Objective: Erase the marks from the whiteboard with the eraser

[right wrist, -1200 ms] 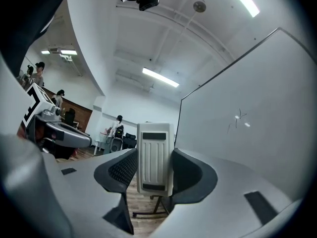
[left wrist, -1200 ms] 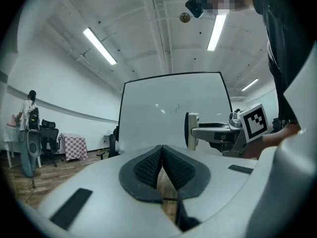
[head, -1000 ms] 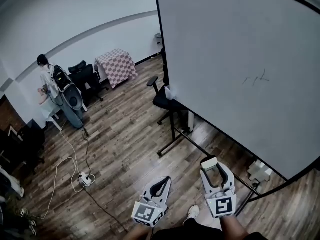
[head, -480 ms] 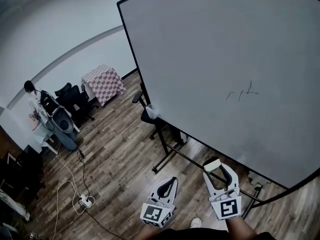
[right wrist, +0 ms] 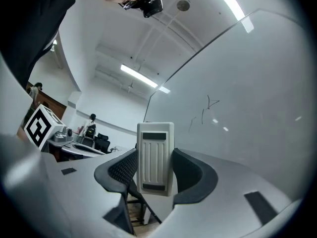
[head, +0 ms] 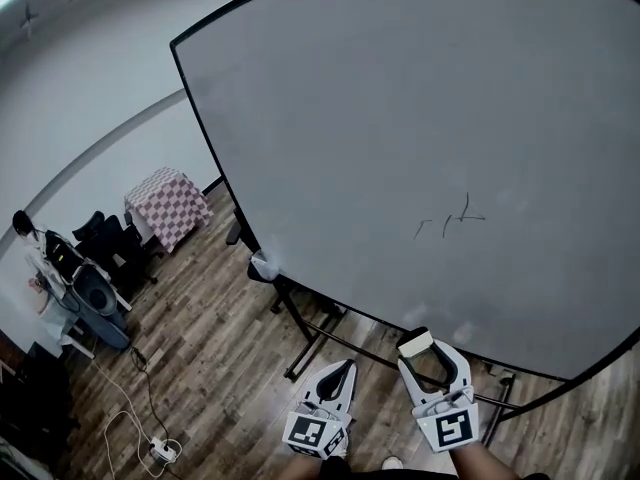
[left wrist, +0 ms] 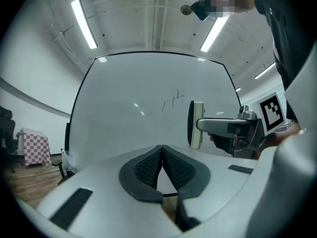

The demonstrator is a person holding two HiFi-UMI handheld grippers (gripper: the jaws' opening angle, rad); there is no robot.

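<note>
Right gripper (head: 426, 349) clamped the eraser (head: 415, 344) upright between its jaws, near the lower edge of the whiteboard (head: 400, 118), whose marks (head: 450, 220) lay at 12 o'clock from it, while the left gripper (head: 345, 366), jaws pressed together and empty, hung at its 9 o'clock.

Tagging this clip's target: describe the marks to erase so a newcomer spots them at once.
A large black-framed whiteboard fills most of the head view. Low on its right half, above the eraser held in the right tongs, sit a few thin dark strokes. They are the only writing on the board.
</note>
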